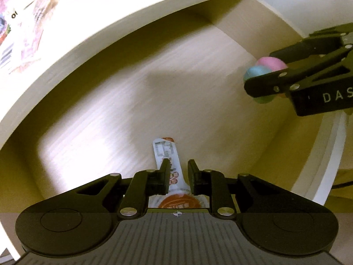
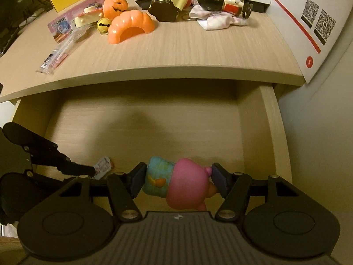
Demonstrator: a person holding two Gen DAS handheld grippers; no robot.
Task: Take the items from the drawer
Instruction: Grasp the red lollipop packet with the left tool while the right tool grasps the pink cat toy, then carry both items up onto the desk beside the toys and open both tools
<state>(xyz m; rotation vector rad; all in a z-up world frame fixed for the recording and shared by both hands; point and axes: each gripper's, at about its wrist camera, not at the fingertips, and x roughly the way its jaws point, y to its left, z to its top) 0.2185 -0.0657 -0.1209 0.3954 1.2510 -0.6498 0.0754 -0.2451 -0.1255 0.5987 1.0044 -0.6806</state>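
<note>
The pink and blue toy figure (image 2: 176,181) is clamped sideways between the pads of the right gripper (image 2: 178,178), one pad on its blue end and the other on its pink end, and it appears to be clear of the floor of the drawer (image 2: 143,119); the end-to-end grip is judged to keep the rounded body from rolling out while it is carried. The left gripper (image 1: 178,172) is pointed down at a slim white and orange sachet (image 1: 167,154) lying flat on the drawer floor directly under and ahead of it. Its jaws are nearly closed around the sachet's narrow neck, but whether the pads actually press on it cannot be told, since a gap shows beside the right-hand pad. Beyond the right gripper, above the drawer, the tabletop (image 2: 198,48) is already laid with an orange pumpkin toy (image 2: 115,5), a small bell (image 2: 103,24) and other figures.

The letters "DAS" are read on the right gripper's body in the left view. Two QR codes and a red stripe are printed on the white box (image 2: 308,33) to the right; the sachet's print is too blurred to read.
</note>
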